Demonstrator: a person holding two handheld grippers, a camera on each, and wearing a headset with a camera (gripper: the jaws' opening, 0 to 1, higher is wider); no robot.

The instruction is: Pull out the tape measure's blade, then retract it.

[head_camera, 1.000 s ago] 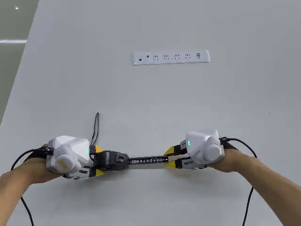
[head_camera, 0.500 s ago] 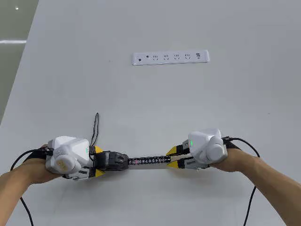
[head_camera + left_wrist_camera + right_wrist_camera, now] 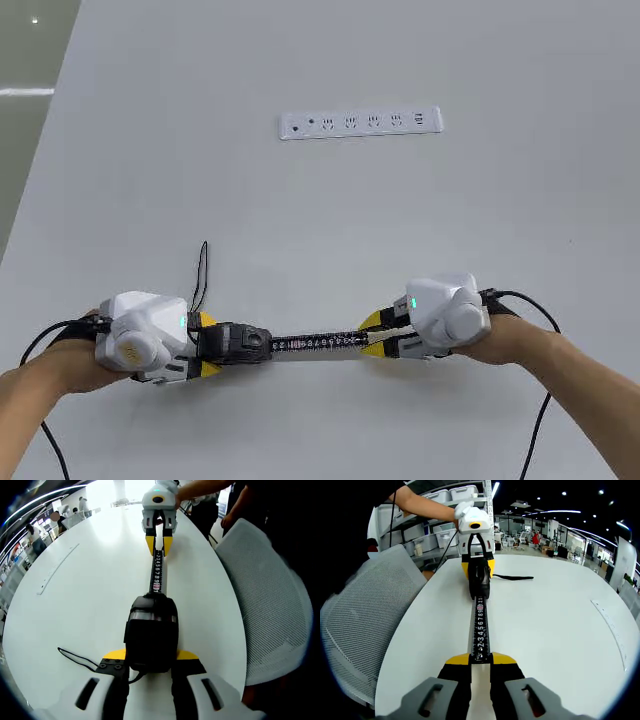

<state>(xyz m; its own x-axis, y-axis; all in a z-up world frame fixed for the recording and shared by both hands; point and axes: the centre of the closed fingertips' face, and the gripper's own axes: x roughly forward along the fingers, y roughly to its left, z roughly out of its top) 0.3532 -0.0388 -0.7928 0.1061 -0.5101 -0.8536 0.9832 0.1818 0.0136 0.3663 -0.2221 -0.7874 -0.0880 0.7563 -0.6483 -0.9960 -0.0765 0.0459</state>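
While the left gripper (image 3: 207,344) was clamped on the tape's black case (image 3: 240,341), low on the table (image 3: 300,230) near the person, the blade (image 3: 318,342) ran taut to the right gripper (image 3: 372,335), whose jaws were pinched narrow on its tip. By my reading the pull-out step was in hand, with only a short run of numbers showing. The next move called for a straight pull rightward, case held firm, before easing the blade back. Counted: one tape, one strap (image 3: 201,272), two grippers, one power strip (image 3: 360,123).
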